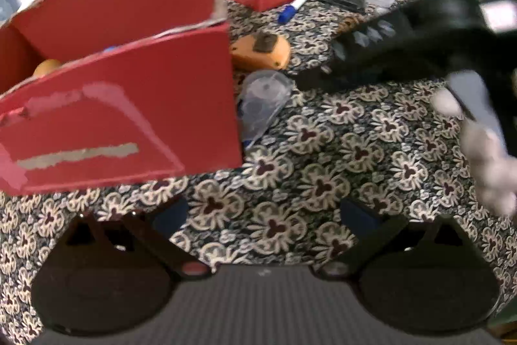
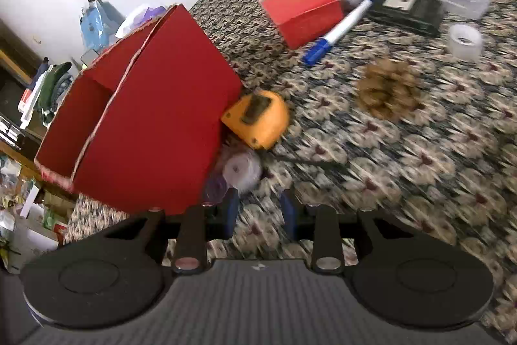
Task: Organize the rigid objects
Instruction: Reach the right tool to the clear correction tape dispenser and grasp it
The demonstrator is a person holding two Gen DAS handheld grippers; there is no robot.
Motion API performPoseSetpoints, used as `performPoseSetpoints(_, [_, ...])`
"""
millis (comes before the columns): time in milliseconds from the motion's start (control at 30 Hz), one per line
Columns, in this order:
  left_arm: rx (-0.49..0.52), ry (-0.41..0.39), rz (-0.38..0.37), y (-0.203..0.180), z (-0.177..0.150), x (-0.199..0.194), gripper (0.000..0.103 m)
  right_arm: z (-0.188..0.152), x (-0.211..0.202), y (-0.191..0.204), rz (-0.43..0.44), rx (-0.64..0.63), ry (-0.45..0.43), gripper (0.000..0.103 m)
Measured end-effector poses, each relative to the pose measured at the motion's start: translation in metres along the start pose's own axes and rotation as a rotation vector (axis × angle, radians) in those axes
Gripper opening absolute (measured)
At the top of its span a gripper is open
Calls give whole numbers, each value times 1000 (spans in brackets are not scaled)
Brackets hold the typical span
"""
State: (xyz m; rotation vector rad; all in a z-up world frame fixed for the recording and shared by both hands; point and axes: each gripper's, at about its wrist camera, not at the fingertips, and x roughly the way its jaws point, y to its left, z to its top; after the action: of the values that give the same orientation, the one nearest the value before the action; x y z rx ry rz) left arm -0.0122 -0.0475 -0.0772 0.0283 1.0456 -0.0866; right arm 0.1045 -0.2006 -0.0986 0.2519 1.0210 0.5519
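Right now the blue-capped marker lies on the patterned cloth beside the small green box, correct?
Not quite: the small box beside the blue-capped marker is red, not green, as the right wrist view shows. The marker does lie on the patterned cloth.

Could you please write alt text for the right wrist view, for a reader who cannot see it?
The right gripper, fingers apart and holding nothing, points at a patterned tablecloth beside a large open red cardboard box. An orange tape measure leans against the box; farther back lie a pinecone, blue marker and small red box.
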Motion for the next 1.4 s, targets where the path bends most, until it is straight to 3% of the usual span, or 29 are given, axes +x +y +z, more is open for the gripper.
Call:
performPoseSetpoints(233, [-15,-15,12,10,-4,-8,101,14,38,45,-3,-181,-24,14])
performPoseSetpoints(300, [-14,-23,10,11,-4,-11,101,14,47,53,-47,-261,-40,12])
performPoseSetpoints(467, [-11,-27,7,10,-5,-12,101,20,47,39,12,-325,-41,11])
performPoseSetpoints(600, [4,-41,-11,4,-1,-14,101,12,36,36,-10,-401,-13,12])
performPoseSetpoints(633, [10,-45,-15,2,-1,-13,101,9,35,34,-39,-423,22,17])
performPoseSetpoints(700, [22,-51,-22,-2,1,-12,101,5,32,23,2,-372,54,16])
performPoseSetpoints(800, [30,-65,-22,-6,1,-10,101,10,14,11,5,-279,-46,17])
performPoseSetpoints(967, [35,-65,1,-8,0,-8,101,30,28,7,76,-128,-19,16])
performPoseSetpoints(1033, [27,-62,5,-5,-2,-8,101,32,41,19,34,-144,7,13])
performPoseSetpoints(1100, [20,-62,1,-3,-2,-9,101,35,48,29,28,-164,0,17])
performPoseSetpoints(1200, [18,-78,6,0,-1,-9,101,40,60,41,1,-217,14,1])
performPoseSetpoints(1300, [12,-79,-3,1,-1,-9,101,41,77,39,-3,-257,97,0])
performPoseSetpoints(1400, [19,-80,-10,2,-3,-9,101,43,73,37,47,-317,169,0])
